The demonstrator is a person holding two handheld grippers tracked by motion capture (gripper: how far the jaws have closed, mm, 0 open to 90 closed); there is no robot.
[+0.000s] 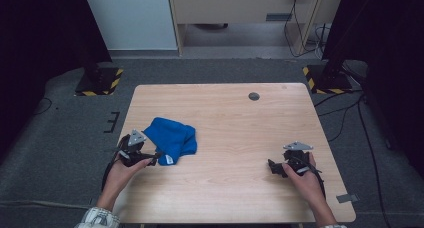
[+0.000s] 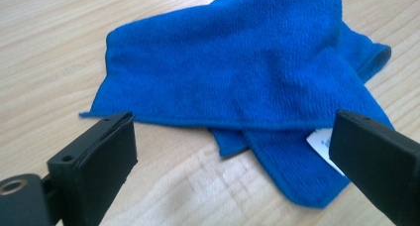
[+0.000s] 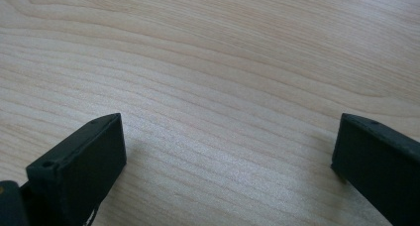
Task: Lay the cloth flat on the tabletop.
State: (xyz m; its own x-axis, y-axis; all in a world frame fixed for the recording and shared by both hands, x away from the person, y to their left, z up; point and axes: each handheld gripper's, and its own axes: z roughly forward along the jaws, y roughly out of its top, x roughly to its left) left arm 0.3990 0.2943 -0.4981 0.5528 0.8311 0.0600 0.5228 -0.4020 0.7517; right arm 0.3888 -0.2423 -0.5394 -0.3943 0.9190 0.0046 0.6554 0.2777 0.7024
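Blue cloth (image 2: pixel 247 67), pale wood-grain table (image 1: pixel 240 138)

Right gripper (image 3: pixel 228 151) — two black jaws rise from the bottom edge, spread wide apart, nothing between them. Beneath lies a light wooden table (image 3: pixel 213 62) with wavy grain running across — soft shadow beside the left jaw.

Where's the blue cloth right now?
In the high view the blue cloth lies crumpled on the table's left half, just ahead of the open left gripper.
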